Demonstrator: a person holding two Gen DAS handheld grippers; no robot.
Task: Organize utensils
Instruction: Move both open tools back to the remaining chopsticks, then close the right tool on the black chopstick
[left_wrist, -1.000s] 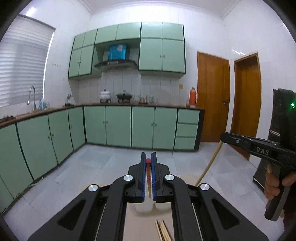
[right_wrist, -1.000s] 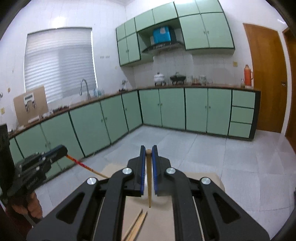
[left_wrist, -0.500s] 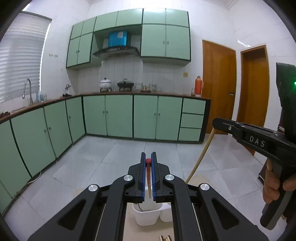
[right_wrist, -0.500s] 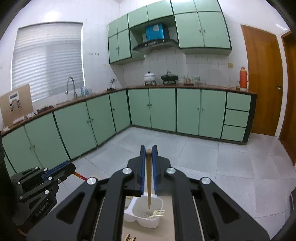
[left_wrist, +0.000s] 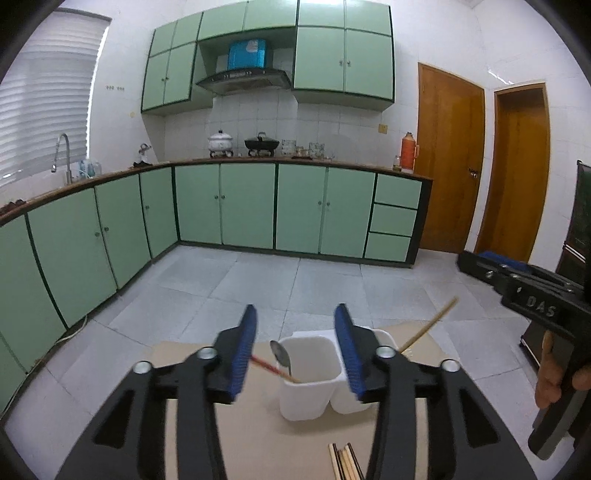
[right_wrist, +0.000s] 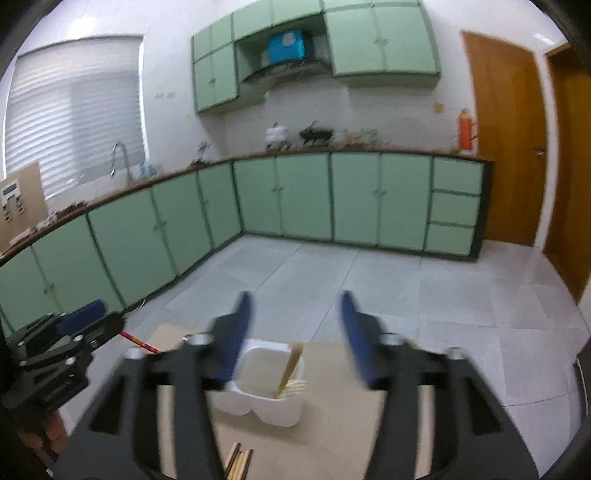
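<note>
Worktop, lower frame: white two-cup holder at centre.
Left hand-held gripper jaws wide, empty; red-tipped chopstick leans steeply from left cup beside spoon.
Right hand-held gripper wide, empty; pale chopstick in right cup with fork.
Risk: leaning sticks lever light holder over; loose chopsticks at bottom edge roll off if nudged.

Green cabinets, wooden door, faucet.
</note>
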